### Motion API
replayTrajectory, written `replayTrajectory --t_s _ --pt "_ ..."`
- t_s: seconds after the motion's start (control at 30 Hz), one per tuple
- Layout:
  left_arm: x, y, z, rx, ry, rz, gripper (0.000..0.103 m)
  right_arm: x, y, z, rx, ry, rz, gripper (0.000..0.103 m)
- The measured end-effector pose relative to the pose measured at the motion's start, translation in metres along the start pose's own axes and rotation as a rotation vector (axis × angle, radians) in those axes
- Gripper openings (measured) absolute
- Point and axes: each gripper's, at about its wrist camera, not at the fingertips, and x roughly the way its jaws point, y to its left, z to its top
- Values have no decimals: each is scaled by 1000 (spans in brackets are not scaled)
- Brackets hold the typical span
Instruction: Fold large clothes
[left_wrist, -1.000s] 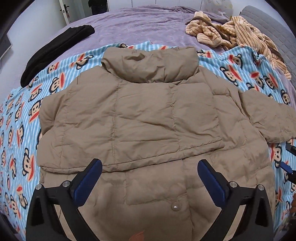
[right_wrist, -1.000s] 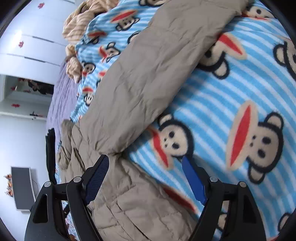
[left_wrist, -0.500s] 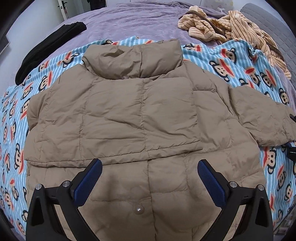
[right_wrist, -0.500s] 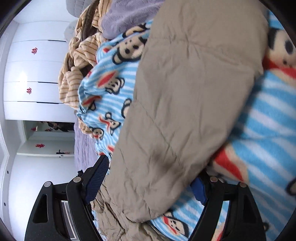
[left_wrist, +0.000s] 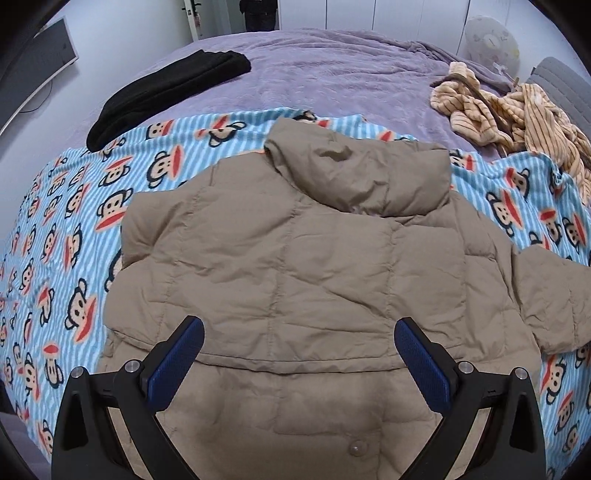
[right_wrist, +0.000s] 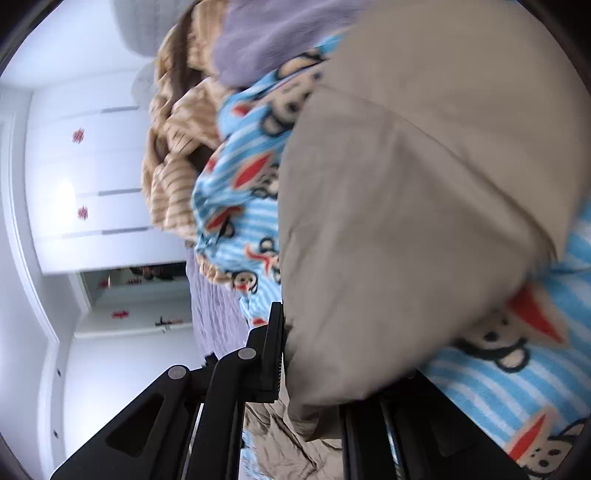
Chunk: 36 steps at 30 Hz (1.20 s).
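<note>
From the left wrist, the beige puffer jacket (left_wrist: 295, 266) lies back-up on the monkey-print blanket (left_wrist: 66, 229), collar toward the purple bedspread (left_wrist: 332, 70). The left gripper (left_wrist: 299, 354) hovers over the jacket's lower back, jaws wide and empty. It looks light, puffy and slippery, so gripping a seam or hem seems wisest.

From the right wrist, the right gripper (right_wrist: 314, 365) is pinched on the jacket's sleeve (right_wrist: 406, 221), beside the striped garment (right_wrist: 173, 147).

Purple bed (left_wrist: 332, 74): monkey blanket (left_wrist: 66, 221), black garment (left_wrist: 166, 88), striped garment (left_wrist: 509, 110)
</note>
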Motion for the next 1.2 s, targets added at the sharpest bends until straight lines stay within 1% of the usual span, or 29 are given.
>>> replayTrajectory --t_s 0.1,0.2,0.33,0.47,0.53,0.6,0.7,0.8,0.93,1.07,1.1,1.13,1.17,1.2 --pt "6 19 -3 -18 -1 2 103 18 51 -30 -174 53 0 9" --pt "10 35 -8 -36 8 -7 103 38 96 -70 -334 100 9 10" --pt "11 54 -13 -25 3 -20 103 75 155 -145 -578 176 -5 10" --pt "5 77 -12 -20 -18 -20 103 116 184 -224 -775 264 -51 10" --pt "5 88 -12 -28 -18 -23 103 140 184 -260 -838 320 -95 10" --pt "9 96 -12 -35 -8 -25 103 160 173 -289 -881 367 -146 10" --pt "16 105 -15 -39 8 -28 103 185 150 -320 -916 419 -227 10" --pt "22 108 -16 -43 23 -45 103 199 121 -326 -896 458 -280 10" --pt "29 105 -15 -29 21 -60 103 212 94 -323 -864 484 -337 10" --pt "37 94 -10 -21 37 -89 103 216 81 -316 -805 488 -344 11" --pt "39 90 -9 -16 39 -93 103 215 81 -314 -790 493 -343 21" --pt "40 87 -7 -10 40 -97 103 213 83 -313 -776 500 -338 41" --pt "41 83 -6 -5 41 -102 103 210 85 -313 -763 511 -323 56" --pt "42 81 -5 -3 41 -108 103 204 90 -312 -754 519 -301 81"
